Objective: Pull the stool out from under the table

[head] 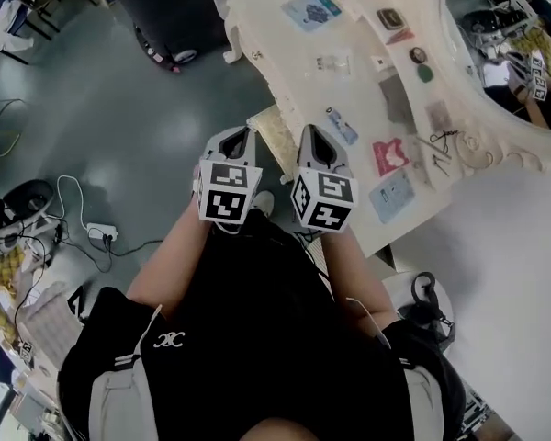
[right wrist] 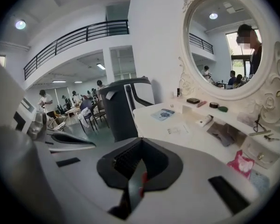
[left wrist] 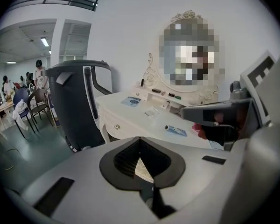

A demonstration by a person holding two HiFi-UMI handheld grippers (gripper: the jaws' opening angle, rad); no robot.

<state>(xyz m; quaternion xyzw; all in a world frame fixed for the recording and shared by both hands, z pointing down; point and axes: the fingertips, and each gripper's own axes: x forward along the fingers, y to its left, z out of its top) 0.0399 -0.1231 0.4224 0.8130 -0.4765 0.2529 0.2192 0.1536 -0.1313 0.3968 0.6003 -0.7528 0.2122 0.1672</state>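
Open hall with a glossy grey-green floor [head: 110, 99]; an ornate white dressing tabletop [head: 275, 58] at 1 o'clock.
A cream cushioned stool [head: 277, 134] pokes from under the tabletop edge at 12 o'clock, between the left gripper [head: 244, 138] and right gripper [head: 312, 141], both with jaws closed and empty. Small cards and cosmetics litter the tabletop.

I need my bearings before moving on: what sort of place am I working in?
Probably a large open work hall with a staged bedroom corner: an ornate white dressing table and oval mirror, a railed mezzanine, people at desks behind.
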